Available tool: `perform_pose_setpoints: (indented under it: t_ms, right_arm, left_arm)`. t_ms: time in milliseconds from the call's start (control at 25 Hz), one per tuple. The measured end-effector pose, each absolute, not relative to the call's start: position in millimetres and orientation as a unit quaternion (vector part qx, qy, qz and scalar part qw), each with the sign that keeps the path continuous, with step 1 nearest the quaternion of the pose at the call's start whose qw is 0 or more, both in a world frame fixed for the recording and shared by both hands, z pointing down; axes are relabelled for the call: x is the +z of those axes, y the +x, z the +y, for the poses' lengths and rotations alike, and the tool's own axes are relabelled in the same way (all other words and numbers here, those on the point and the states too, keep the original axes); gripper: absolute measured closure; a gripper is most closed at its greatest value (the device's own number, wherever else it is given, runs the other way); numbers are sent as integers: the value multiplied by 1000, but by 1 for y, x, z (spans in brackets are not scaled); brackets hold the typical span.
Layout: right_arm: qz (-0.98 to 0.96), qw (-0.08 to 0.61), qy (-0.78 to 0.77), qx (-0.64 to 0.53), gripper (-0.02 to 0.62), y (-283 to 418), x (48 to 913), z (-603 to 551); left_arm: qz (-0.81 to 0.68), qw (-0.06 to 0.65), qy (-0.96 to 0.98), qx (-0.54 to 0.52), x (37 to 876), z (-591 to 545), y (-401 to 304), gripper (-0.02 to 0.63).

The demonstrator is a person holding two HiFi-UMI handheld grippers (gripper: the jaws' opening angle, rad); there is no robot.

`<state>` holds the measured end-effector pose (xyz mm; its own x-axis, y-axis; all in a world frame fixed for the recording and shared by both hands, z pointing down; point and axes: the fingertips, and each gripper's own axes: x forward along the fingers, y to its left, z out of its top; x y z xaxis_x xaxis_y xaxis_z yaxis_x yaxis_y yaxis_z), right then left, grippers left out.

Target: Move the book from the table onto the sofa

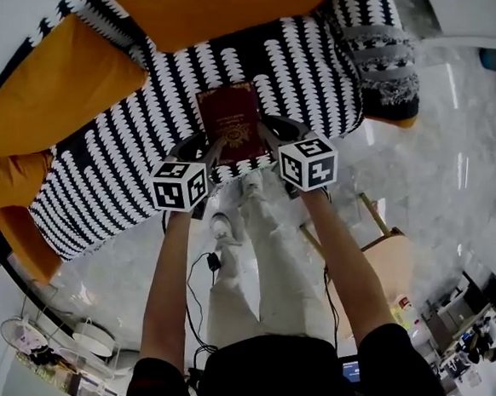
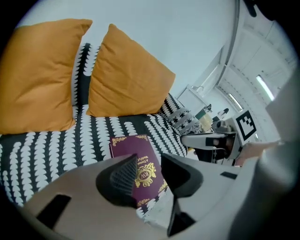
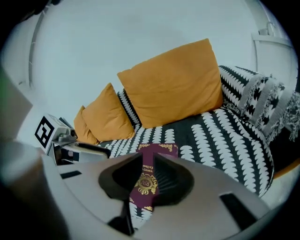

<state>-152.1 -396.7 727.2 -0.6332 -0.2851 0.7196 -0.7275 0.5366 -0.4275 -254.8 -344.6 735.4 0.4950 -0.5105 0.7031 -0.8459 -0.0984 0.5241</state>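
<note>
I read the left gripper (image 2: 147, 164) with its jaws spread wide and pinching nothing. The maroon, gold-stamped book (image 2: 132, 146) lies flat on the black-and-white patterned sofa seat (image 2: 42, 145), ahead of and below the gap between them. The right gripper (image 3: 147, 169) has its jaws parted by a narrower gap, likewise closed on nothing, with the same book visible through that gap just beyond the tips. In the head view both sets of jaws sit at the book's near edge, one toward each corner, and orange cushions (image 3: 173, 84) stand farther ahead.
</note>
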Motion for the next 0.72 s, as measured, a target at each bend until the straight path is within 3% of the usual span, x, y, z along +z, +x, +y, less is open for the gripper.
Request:
perform_pose_setpoints:
  t_ms: [720]
  right_arm:
    - [-860, 258, 307, 315, 574, -174, 573, -356]
  left_arm:
    - [-480, 401, 769, 131, 576, -325, -249, 569]
